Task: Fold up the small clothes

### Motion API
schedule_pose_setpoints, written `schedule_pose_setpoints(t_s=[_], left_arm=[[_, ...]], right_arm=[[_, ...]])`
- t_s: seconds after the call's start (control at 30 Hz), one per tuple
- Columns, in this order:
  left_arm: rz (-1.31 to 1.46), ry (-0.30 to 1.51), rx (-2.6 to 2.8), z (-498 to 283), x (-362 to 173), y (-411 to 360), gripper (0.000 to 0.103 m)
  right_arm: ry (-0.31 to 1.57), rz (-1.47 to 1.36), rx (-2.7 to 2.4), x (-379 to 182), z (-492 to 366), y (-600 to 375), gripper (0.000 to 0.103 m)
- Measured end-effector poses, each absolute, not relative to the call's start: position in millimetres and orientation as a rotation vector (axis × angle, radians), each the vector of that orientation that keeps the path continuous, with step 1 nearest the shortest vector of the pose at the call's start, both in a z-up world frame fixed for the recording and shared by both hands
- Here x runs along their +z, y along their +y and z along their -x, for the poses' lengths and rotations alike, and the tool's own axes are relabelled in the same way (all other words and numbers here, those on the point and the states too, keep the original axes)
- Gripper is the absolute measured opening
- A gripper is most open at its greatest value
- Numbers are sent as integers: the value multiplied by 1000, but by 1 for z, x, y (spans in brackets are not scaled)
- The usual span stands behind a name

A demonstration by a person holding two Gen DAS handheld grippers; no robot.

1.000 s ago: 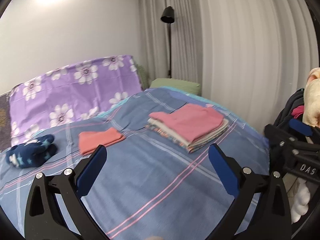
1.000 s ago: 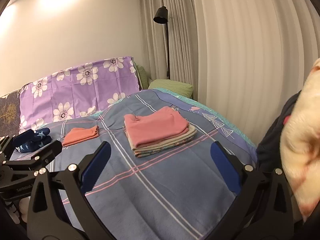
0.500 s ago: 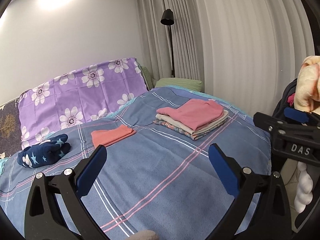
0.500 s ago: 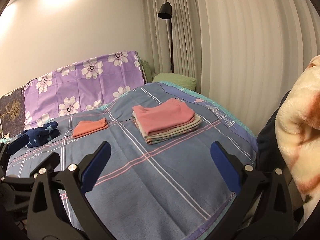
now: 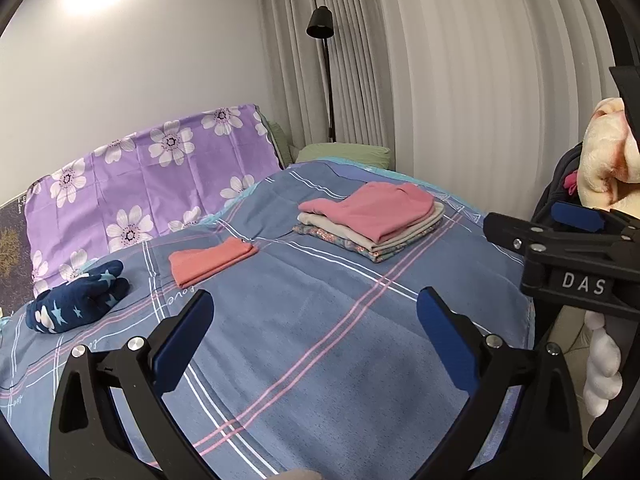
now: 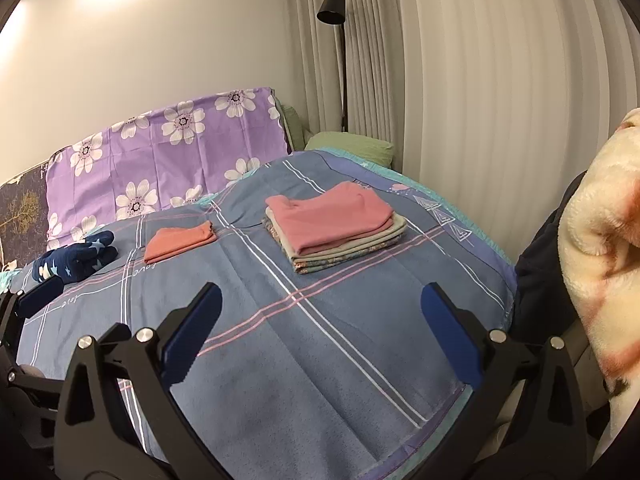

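A stack of folded clothes with a pink garment on top (image 5: 370, 220) (image 6: 334, 226) lies on the blue plaid bedspread (image 5: 320, 320) (image 6: 312, 340). A folded salmon garment (image 5: 210, 260) (image 6: 180, 240) lies to its left. A bundled navy star-print garment (image 5: 78, 300) (image 6: 74, 260) lies further left. My left gripper (image 5: 316, 334) is open and empty above the bed's near part. My right gripper (image 6: 320, 330) is open and empty too, and shows at the right edge of the left wrist view (image 5: 560, 240).
A purple floral pillow cover (image 5: 148, 176) and a green pillow (image 5: 344, 152) stand at the head of the bed. A black floor lamp (image 5: 322, 60) stands by the curtain (image 5: 460, 80). A cream fleece blanket (image 6: 600, 240) and dark clothes hang at the right.
Both grippers have pulled back and risen slightly from the bed, so the clothes look further off. Both stay open. The clothes have not moved.
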State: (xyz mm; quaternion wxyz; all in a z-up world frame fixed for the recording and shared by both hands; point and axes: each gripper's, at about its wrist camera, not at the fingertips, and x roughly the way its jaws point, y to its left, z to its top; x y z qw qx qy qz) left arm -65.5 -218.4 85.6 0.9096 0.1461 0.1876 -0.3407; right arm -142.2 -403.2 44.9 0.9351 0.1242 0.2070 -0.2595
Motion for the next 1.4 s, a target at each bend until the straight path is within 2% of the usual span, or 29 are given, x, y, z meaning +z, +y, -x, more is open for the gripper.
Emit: schedule_pose_setpoints(t_s=[1.4], left_arm=[[-279,440,-658,52,73,-212,102]], right_arm=[[469,-236,-491,32,125,-398,101]])
